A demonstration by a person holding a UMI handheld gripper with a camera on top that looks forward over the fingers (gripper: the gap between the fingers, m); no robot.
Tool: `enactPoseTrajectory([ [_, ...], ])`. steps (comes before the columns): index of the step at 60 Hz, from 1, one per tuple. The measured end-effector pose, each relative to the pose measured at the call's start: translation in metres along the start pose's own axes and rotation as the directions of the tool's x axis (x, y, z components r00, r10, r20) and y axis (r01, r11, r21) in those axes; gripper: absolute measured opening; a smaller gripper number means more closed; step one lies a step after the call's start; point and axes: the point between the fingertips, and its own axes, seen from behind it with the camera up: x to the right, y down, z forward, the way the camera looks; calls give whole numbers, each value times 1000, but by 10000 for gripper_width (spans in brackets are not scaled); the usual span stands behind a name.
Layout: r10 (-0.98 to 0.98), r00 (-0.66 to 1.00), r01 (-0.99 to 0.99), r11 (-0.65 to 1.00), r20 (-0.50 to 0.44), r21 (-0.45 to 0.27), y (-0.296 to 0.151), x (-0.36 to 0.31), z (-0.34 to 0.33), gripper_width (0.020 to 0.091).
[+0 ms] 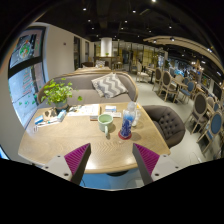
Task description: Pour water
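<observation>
The gripper (pixel 110 160) is being held wide apart and empty above the near edge of the wooden table (pixel 60 148), with its pink pads (pixel 76 158) showing at either side. The blue bottle (pixel 127 122) is being taken as the landmark: it is standing upright beyond the fingers, well apart from them. The green cup (pixel 106 123) is sitting just beside the bottle, to its left. A potted plant (pixel 56 94) is standing farther left of the bottle, and a dark chair (pixel 168 122) is placed to its right. A slanted approach is being risked: the bottle could be knocked into the cup by one finger, since the two are so close together.
</observation>
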Motion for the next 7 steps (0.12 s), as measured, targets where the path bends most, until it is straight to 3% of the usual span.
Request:
enactPoseTrajectory([
  [7, -27, 1000, 27, 1000, -11, -4, 1, 1, -4, 855],
])
